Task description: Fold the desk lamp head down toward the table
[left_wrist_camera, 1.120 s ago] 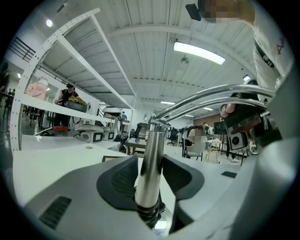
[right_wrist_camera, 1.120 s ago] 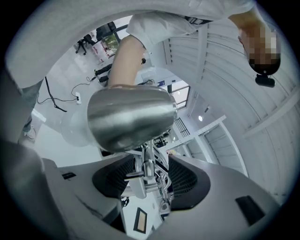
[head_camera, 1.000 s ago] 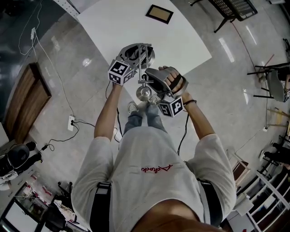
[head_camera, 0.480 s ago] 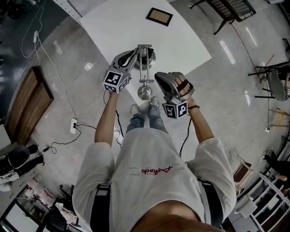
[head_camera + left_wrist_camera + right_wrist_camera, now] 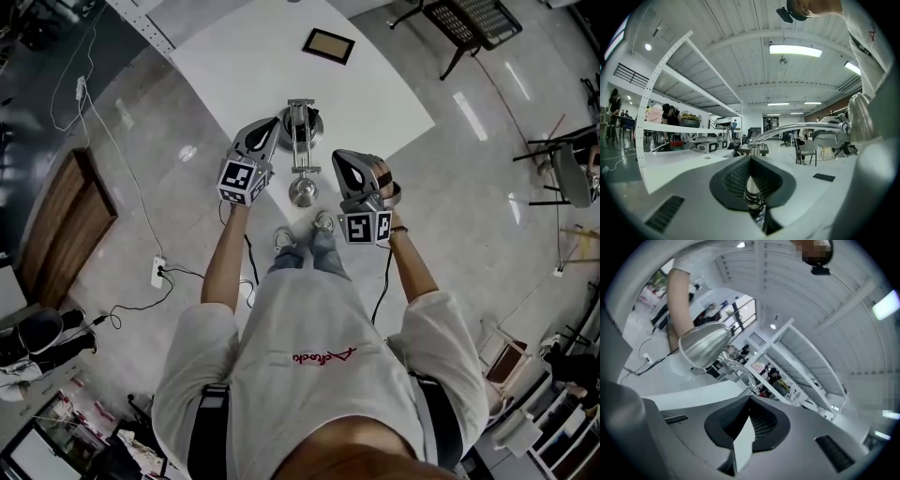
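Glossy grey flooring (image 5: pixel 450 187) is surrounding a white table (image 5: pixel 234 66) in a wide workshop hall, where a silver desk lamp (image 5: pixel 301 150) is being shown from above at the table's near corner. Its round base (image 5: pixel 317 120) is resting on the tabletop, while its arm is being held out level toward the person, with the lamp head (image 5: pixel 302 191) sitting at the arm's near end beside the table's corner. A small dark frame (image 5: pixel 329 45) is lying well apart on the far side of the table. The left gripper (image 5: pixel 269 126) is being carried just beside the lamp's arm on its left, and the right gripper (image 5: pixel 341 157) just beside the lamp head on its right. Neither is being pressed against the lamp. Both claws have just been closing and are now being held clenched, pad against pad, with nothing caught between them. In the right gripper view the lamp's shiny shade is being seen up and to the left of the closed jaws, clear of them.
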`<move>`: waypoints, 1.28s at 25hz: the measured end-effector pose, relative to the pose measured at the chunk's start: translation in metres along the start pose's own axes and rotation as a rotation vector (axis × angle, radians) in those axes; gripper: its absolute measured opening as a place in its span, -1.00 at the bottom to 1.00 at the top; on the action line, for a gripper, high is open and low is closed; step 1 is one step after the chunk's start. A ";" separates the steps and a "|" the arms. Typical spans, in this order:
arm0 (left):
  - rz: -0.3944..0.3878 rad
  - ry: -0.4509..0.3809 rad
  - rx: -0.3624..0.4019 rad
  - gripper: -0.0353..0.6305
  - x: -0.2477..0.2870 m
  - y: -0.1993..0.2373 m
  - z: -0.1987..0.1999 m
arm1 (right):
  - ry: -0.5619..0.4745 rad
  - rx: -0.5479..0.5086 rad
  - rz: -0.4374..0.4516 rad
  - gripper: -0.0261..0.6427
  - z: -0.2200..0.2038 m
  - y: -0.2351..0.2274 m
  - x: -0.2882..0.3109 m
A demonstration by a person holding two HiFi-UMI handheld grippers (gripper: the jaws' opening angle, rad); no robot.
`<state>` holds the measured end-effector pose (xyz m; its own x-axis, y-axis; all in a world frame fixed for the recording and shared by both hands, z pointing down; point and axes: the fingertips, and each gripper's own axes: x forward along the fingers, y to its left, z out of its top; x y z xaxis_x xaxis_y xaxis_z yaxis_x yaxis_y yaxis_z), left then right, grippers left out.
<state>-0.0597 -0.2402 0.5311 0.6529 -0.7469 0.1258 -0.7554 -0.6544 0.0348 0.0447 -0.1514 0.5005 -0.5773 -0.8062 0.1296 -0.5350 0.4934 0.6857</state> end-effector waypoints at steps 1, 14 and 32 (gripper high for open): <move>0.005 0.000 0.001 -0.84 -0.002 0.000 0.002 | 0.013 0.093 -0.019 -0.89 -0.003 -0.007 -0.001; 0.003 -0.007 -0.042 -0.84 -0.046 -0.018 0.004 | 0.056 0.879 -0.151 -0.89 -0.033 -0.025 -0.013; -0.024 -0.017 -0.106 -0.84 -0.116 -0.084 -0.015 | 0.052 0.935 -0.201 -0.89 0.006 0.032 -0.085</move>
<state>-0.0731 -0.0972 0.5289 0.6713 -0.7334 0.1069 -0.7403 -0.6569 0.1428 0.0729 -0.0652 0.5065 -0.4051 -0.9065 0.1189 -0.9100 0.3872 -0.1482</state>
